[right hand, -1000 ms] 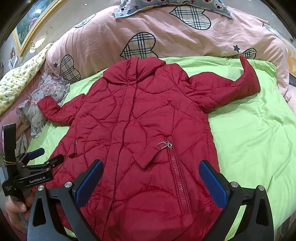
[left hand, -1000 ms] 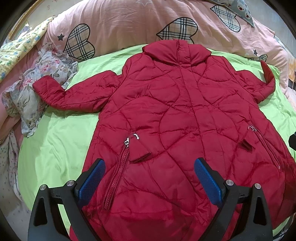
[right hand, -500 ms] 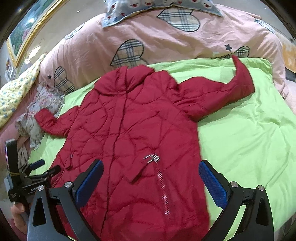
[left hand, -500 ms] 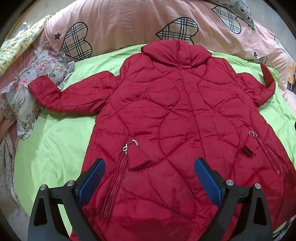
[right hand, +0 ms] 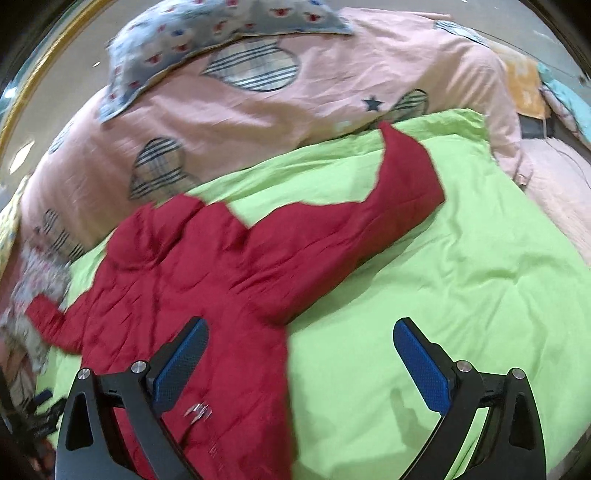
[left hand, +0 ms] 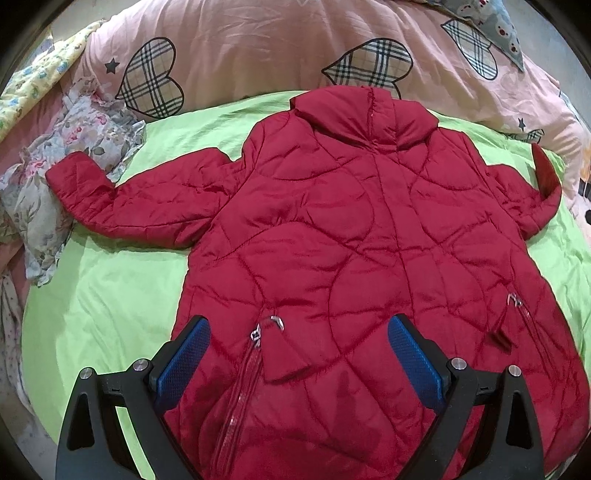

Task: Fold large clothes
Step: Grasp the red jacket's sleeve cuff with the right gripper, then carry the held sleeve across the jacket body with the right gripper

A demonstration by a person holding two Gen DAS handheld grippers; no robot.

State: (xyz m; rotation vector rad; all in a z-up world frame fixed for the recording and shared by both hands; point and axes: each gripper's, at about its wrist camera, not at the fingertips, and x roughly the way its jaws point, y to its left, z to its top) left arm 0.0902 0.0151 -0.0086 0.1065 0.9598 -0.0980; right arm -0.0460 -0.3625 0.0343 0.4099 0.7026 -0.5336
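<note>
- A red quilted coat [left hand: 351, 236] lies front up and spread flat on a bed covered with a lime-green sheet [left hand: 103, 295], collar toward the pillows, hem toward the cameras.
- The padded shell is glossy, stitched in curving lines; two slanted zip pockets with silver pulls [left hand: 266, 326] sit low on the front.
- One sleeve [left hand: 133, 199] stretches sideways, its cuff resting on a crumpled floral cloth [left hand: 66, 147] at the bed's edge; the other sleeve [right hand: 369, 221] angles up toward the pillows, cuff turned upward.
- A pink duvet [left hand: 258, 48] printed with plaid hearts and stars is bunched behind the collar, with a grey patterned pillow [right hand: 221, 26] on top.
- The left tongs [left hand: 299, 365] hover over the lower front of the coat, blue-padded fingers wide apart and holding nothing.
- The right tongs [right hand: 299, 363] stand equally wide apart and empty, one finger over the coat's side edge, the other over bare sheet; this view is motion-blurred.
</note>
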